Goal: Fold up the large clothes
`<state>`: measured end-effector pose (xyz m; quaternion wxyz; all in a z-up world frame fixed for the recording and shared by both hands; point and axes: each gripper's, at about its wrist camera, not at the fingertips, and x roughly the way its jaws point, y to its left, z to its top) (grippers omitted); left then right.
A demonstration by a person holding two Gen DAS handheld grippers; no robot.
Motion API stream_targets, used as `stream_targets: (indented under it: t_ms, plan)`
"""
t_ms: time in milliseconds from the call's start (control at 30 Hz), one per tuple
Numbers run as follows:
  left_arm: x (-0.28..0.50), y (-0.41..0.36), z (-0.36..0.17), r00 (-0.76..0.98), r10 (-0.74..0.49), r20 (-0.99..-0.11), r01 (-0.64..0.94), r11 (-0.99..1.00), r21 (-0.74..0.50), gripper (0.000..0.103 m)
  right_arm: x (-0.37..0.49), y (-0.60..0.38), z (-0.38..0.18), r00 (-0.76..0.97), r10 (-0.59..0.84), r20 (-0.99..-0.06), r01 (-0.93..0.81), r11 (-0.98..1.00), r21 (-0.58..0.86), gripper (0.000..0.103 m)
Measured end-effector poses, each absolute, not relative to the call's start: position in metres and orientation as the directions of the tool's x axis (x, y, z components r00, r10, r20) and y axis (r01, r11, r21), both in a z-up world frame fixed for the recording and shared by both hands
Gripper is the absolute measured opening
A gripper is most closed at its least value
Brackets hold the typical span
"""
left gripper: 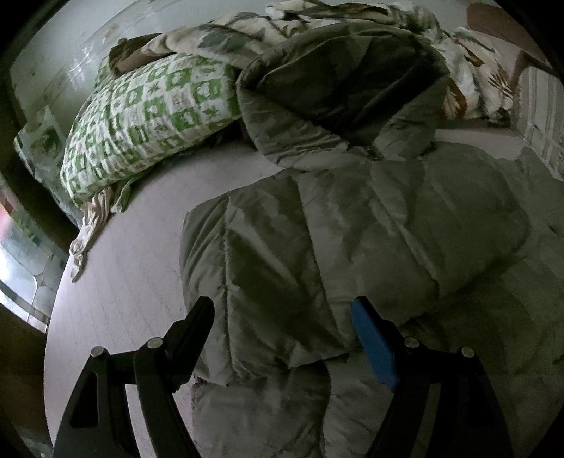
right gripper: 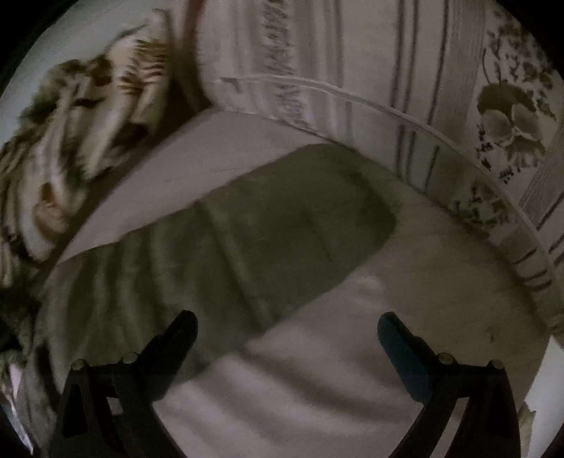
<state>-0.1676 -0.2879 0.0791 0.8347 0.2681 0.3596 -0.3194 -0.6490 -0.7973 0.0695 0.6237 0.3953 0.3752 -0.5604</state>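
Olive-green padded coat point(left gripper: 352, 246), quilted in wide puffy bands, spread flat across a pale sheet. Hood at the far end, gaping open, dark inside. One sleeve point(left gripper: 261, 289) folded in over the body, cuff toward the near end. Other sleeve point(right gripper: 268, 229) stretched straight out, lying flat, cuff end rounded.

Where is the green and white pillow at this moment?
In the left wrist view the pillow lies on the bed at the upper left, beside the hood of the olive padded jacket and under a leaf-patterned blanket.
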Motion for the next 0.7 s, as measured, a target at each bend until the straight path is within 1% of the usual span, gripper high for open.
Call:
stream_targets:
  t_ms: [133, 233, 300, 367, 433, 533, 600, 700]
  plan:
    - [-0.162, -0.286, 0.075, 0.539, -0.331, -0.774, 0.712, 0.671, 0.209, 0.08, -0.658, -0.828, 0.052, 0.097, -0.389, -0.916, 0.994, -0.015, 0.111, 0.103]
    - [-0.157, -0.286, 0.071, 0.538, -0.317, -0.781, 0.702, 0.681, 0.208, 0.08, -0.66, -0.848, 0.037, 0.138, -0.377, -0.916, 0.985, -0.041, 0.165, 0.103]
    - [-0.155, -0.287, 0.068, 0.543, -0.303, -0.783, 0.696, 0.684, 0.218, 0.08, -0.66, -0.856, 0.032, 0.126, -0.406, -0.905, 0.985, -0.053, 0.161, 0.103]
    - [-0.154, -0.289, 0.063, 0.55, -0.282, -0.786, 0.691, 0.683, 0.238, 0.08, -0.653, -0.864, 0.035, 0.091, -0.436, -0.895, 0.99, -0.055, 0.127, 0.088]
    - [-0.153, -0.289, 0.06, 0.552, -0.281, -0.785, 0.69, 0.682, 0.241, 0.08, -0.639, -0.873, 0.04, 0.064, -0.465, -0.883, 0.997, -0.015, 0.08, 0.05]
    - [-0.154, -0.289, 0.06, 0.554, -0.28, -0.784, 0.688, 0.684, 0.242, 0.08, -0.63, -0.881, 0.05, 0.099, -0.462, -0.881, 0.994, 0.007, 0.108, 0.031]
    - [-0.154, -0.288, 0.062, 0.55, -0.285, -0.785, 0.689, 0.686, 0.234, 0.08, -0.627, -0.882, 0.06, 0.121, -0.48, -0.869, 0.992, 0.024, 0.125, 0.024]
    - [-0.154, -0.286, 0.064, 0.543, -0.291, -0.788, 0.691, 0.688, 0.222, 0.08, -0.616, -0.882, 0.08, 0.151, -0.506, -0.849, 0.989, 0.066, 0.136, 0.021]
